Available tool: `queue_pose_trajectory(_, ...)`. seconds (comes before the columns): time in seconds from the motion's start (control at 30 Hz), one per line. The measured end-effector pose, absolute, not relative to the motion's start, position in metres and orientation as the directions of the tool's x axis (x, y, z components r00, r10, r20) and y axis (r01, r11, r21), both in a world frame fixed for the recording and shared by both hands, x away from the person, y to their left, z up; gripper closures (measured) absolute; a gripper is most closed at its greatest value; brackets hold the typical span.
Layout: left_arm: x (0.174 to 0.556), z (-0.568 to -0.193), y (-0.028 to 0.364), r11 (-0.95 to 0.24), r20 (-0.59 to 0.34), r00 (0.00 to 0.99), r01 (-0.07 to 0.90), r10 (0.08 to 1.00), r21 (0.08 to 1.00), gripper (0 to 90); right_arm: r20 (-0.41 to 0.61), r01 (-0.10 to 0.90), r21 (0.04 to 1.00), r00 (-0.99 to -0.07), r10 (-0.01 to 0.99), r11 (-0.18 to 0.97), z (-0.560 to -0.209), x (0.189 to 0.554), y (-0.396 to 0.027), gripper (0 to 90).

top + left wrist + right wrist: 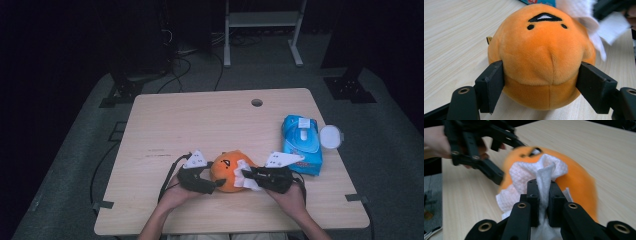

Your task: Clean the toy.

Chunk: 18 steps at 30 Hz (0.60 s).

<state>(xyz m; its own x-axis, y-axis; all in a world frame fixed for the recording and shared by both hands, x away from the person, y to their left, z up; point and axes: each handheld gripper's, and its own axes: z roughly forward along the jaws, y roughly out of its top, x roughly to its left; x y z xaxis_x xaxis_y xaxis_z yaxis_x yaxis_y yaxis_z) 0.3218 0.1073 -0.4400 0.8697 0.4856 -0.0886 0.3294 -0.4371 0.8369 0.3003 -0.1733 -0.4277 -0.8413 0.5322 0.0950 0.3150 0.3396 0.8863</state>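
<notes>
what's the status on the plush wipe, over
Left hand-held gripper clamped on orange plush. Right hand-held gripper shut on white wipe, pressed to plush. Wipes pack off to the right, nothing in the way.

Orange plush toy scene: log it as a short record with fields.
Held item: round orange plush toy with stitched face, on the light wooden table
Left hand-held gripper: pads pressed on the toy's sides
Right hand-held gripper: shut on a white paper wipe, wipe lying against the toy
Nearby: blue wipes pack at the table's right, white round lid beside it
</notes>
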Motion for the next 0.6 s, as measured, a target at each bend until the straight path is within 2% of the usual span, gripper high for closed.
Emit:
queue_pose_trajectory(0.07, 0.322, -0.44, 0.109, -0.424, -0.105, 0.865, 0.342, 0.49, 0.839, 25.2, 0.053, 0.28, 0.887, -0.852, 0.521, 0.367, -0.424, 0.3, -0.166, 81.1)
queue_pose_trajectory(0.17, 0.324, -0.441, 0.109, -0.379, -0.164, 0.852, 0.384, 0.498, 0.842, 18.1, 0.071, 0.309, 0.885, -0.828, 0.556, 0.347, -0.426, 0.306, -0.175, 81.2)
queue_pose_trajectory(0.23, 0.324, -0.441, 0.107, -0.367, -0.178, 0.848, 0.393, 0.5, 0.843, 17.5, 0.081, 0.322, 0.884, -0.819, 0.568, 0.339, -0.427, 0.307, -0.179, 81.2)
queue_pose_trajectory(0.3, 0.323, -0.44, 0.103, -0.371, -0.149, 0.845, 0.375, 0.514, 0.849, 23.6, 0.073, 0.314, 0.885, -0.823, 0.563, 0.345, -0.426, 0.301, -0.176, 81.2)
queue_pose_trajectory(0.37, 0.321, -0.439, 0.102, -0.382, -0.133, 0.853, 0.359, 0.505, 0.851, 27.2, 0.081, 0.294, 0.89, -0.853, 0.515, 0.348, -0.423, 0.295, -0.165, 81.3)
queue_pose_trajectory(0.43, 0.319, -0.438, 0.101, -0.395, -0.116, 0.857, 0.346, 0.502, 0.851, 29.4, 0.063, 0.274, 0.889, -0.867, 0.495, 0.366, -0.419, 0.292, -0.157, 81.3)
queue_pose_trajectory(0.5, 0.318, -0.437, 0.1, -0.395, -0.115, 0.858, 0.345, 0.501, 0.851, 29.3, 0.044, 0.27, 0.889, -0.854, 0.518, 0.37, -0.418, 0.296, -0.159, 81.2)
queue_pose_trajectory(0.6, 0.321, -0.438, 0.099, -0.359, -0.176, 0.839, 0.397, 0.515, 0.845, 20.9, 0.049, 0.307, 0.883, -0.813, 0.581, 0.355, -0.422, 0.303, -0.175, 81.2)
